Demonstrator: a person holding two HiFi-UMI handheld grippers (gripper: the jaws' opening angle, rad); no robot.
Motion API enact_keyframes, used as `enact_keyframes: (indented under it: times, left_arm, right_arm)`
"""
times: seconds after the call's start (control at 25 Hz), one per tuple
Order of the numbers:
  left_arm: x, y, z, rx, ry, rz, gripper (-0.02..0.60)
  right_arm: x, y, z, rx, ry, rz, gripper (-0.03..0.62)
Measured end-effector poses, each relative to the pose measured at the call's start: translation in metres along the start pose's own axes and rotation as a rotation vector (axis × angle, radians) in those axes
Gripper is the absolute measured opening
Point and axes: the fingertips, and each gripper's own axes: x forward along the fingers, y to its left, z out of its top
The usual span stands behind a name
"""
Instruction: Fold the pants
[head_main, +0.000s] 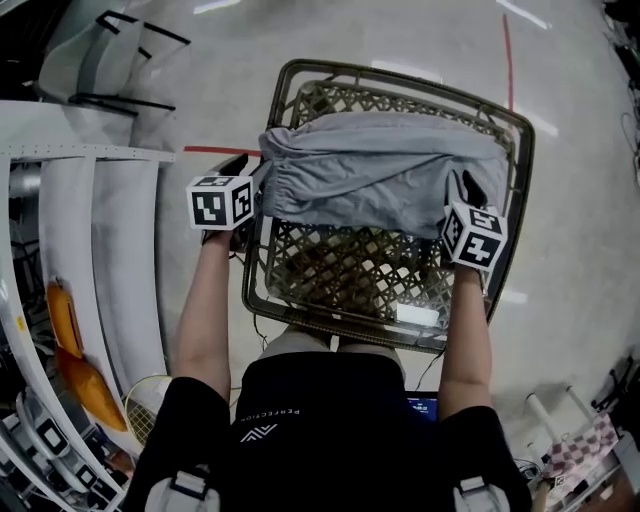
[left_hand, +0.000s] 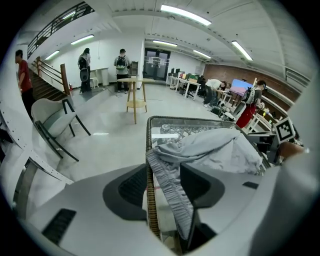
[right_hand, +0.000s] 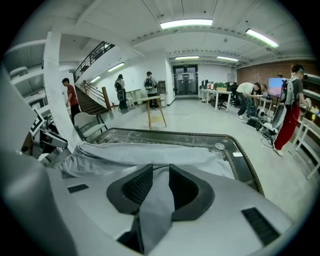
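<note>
Grey pants (head_main: 380, 170) hang spread between my two grippers over the far half of a wicker-rimmed glass table (head_main: 392, 76). My left gripper (head_main: 252, 186) is at the pants' left end. In the left gripper view the elastic waistband (left_hand: 170, 186) runs between the jaws of the left gripper (left_hand: 164, 170) and lies against the right pad, with a gap to the left pad through which the table's wicker rim (left_hand: 150, 200) shows. My right gripper (head_main: 466, 192) is at the pants' right end. In the right gripper view the right gripper (right_hand: 156, 175) is shut on a fold of the grey cloth (right_hand: 156, 200).
A white chair (head_main: 100, 55) stands on the floor at the far left, and a white railing structure (head_main: 70, 200) runs along the left side. A red line (head_main: 508, 60) marks the floor behind the table. A wooden stool (left_hand: 135, 100) and several people stand far off.
</note>
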Motion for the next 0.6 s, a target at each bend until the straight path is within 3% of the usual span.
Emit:
enact_keyframes:
  times: [0.28,0.6]
  left_arm:
    - [-0.021,-0.025,-0.014,0.035,-0.055,-0.062,0.038]
    - [-0.039,-0.03,-0.048,0.044,-0.028,-0.097,0.017]
  right_arm:
    - [-0.014,0.041,-0.006,-0.008,-0.007,0.058,0.101]
    - [-0.025,0.081,-0.009,-0.027,-0.013,0.102,0.101]
